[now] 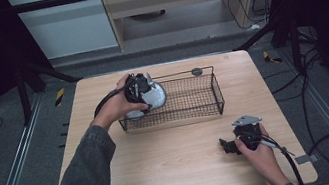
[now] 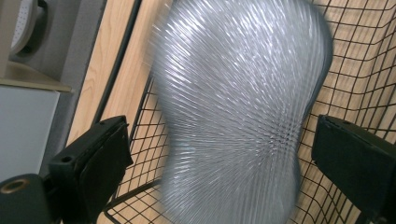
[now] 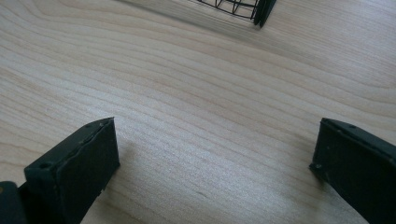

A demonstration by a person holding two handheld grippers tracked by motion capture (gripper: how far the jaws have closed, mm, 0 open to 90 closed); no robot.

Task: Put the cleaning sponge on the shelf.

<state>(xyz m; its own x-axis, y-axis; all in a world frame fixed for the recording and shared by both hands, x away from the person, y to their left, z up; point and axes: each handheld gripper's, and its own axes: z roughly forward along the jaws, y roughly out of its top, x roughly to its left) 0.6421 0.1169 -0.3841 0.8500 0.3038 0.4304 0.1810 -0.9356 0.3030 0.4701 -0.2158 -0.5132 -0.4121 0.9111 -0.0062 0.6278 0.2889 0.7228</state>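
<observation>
Lowering the silvery ribbed object (image 2: 238, 112) into the wire basket's (image 1: 194, 98) left end, ease your left gripper (image 1: 141, 92) down gently; its jaws look spread, with contact unclear. Leave your right gripper (image 1: 236, 145) wide open and empty on the table (image 1: 174, 162), near right.

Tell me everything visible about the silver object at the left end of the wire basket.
The silver object is a smooth, rounded, glossy thing with a fine ribbed sheen; its make is unclear. In the left gripper view it stands between the left gripper's open jaws, a gap showing on each side, blurred as if moving. In the high view it sits at the left end of the black wire basket, over the rim, partly hidden by the person's left hand. What it rests on cannot be told.
</observation>
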